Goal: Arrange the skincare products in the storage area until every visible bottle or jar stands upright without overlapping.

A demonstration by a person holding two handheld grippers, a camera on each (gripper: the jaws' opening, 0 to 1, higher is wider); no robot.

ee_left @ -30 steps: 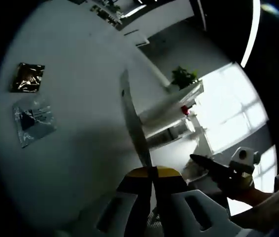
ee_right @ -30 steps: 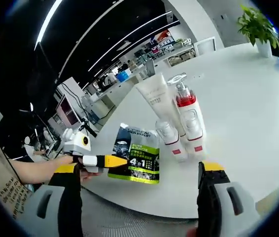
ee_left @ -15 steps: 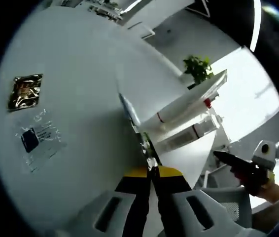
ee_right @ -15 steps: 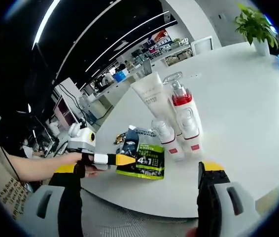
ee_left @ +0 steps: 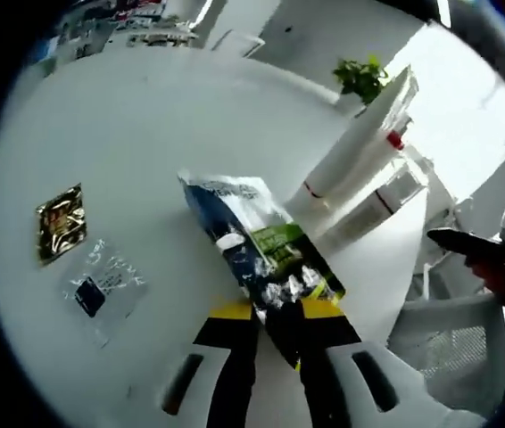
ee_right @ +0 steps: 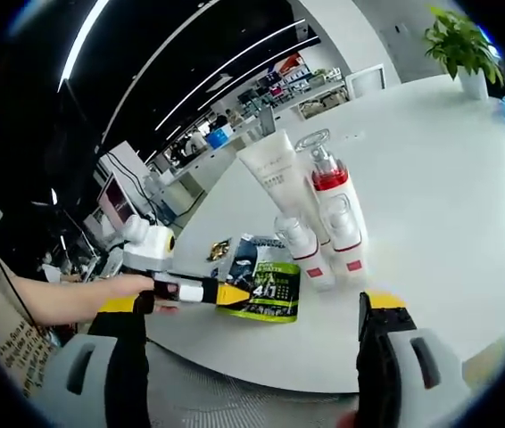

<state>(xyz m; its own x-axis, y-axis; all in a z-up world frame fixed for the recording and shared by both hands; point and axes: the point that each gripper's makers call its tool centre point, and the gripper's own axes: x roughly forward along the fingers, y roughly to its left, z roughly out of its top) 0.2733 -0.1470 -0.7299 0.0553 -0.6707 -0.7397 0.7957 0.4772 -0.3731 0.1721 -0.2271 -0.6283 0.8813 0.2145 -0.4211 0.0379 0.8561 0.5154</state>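
At the near rim of a white table (ee_right: 467,223), the left gripper (ee_left: 277,314) pinches the lower edge of a green-and-black L'Oréal sachet pack (ee_left: 257,250), jaws clamped on the packet; in the right gripper view the same tool (ee_right: 226,294) reaches in from the left and meets the pack (ee_right: 266,287) where it lies beside the bottles. The right gripper (ee_right: 248,334) hangs back at the table edge with its jaws spread wide and nothing between them. Just beyond the pack stand the task's upright items, close together: a small red-banded bottle (ee_right: 306,252), a taller red-collared pump bottle (ee_right: 337,218) and a white tube (ee_right: 275,176) leaning against them. Farther along the table in the left gripper view lie a clear plastic sachet (ee_left: 103,287) and a gold foil packet (ee_left: 60,221), flat and apart. The likely risk is that the limp pack, gripped by one edge, swings or folds into the small bottle and topples the cluster. No tray or bin is visible; whether the bottles hold product cannot be told. A potted plant (ee_right: 459,45) sits at the far side.
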